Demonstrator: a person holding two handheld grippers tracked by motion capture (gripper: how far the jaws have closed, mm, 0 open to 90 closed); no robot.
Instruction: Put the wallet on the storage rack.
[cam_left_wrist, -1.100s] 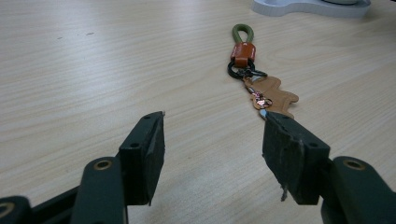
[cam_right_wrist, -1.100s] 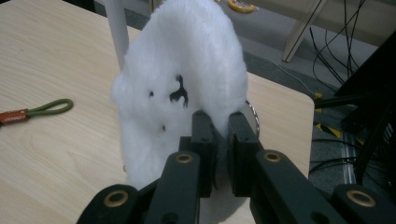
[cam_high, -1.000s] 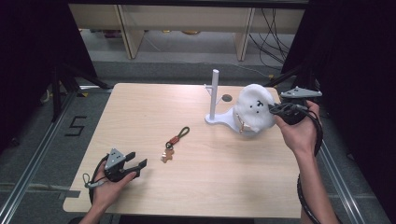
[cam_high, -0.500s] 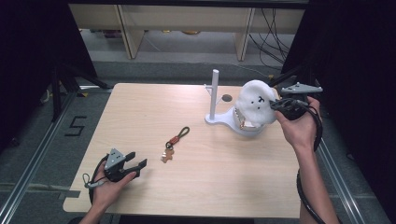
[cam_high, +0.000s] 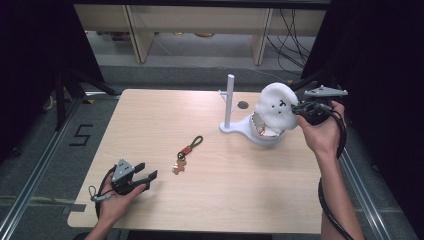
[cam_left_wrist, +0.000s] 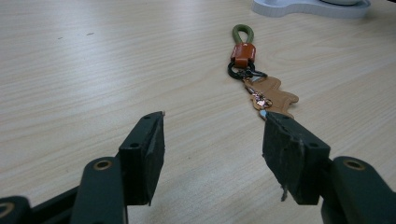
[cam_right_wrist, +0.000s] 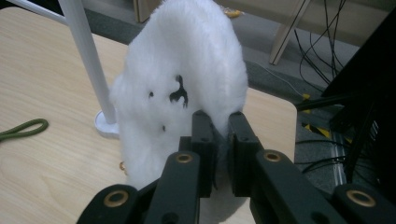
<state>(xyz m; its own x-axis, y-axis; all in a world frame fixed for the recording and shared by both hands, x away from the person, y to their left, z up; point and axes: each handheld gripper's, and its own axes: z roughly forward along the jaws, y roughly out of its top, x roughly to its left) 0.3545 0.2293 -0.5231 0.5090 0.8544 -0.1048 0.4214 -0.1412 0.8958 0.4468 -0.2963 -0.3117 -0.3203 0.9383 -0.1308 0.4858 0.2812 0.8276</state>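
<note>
right claw (cam_high: 299, 108) pinching white plush (cam_high: 274, 107), lifted higher over stand (cam_high: 240, 129) since a second ago | hanging looks next | left claw (cam_high: 145, 172) spread, idle near keychain (cam_high: 187, 153)

Keychain, olive cord loop with orange-brown leather tab, black ring and flat tan charm (cam_left_wrist: 254, 74): lies flat on light wood-grain table (cam_left_wrist: 93, 70), just ahead of left gripper (cam_left_wrist: 210, 135) jaws, charm end nearest the right-hand jaw. White plastic post stand (cam_right_wrist: 88, 60): upright, beyond right gripper (cam_right_wrist: 219, 121) jaws, to their left.

Black claws — left claw (cam_high: 143, 176), right claw (cam_high: 298, 108) — grey triangular top plates, brass-ringed screw holes, trailing black cables.
</note>
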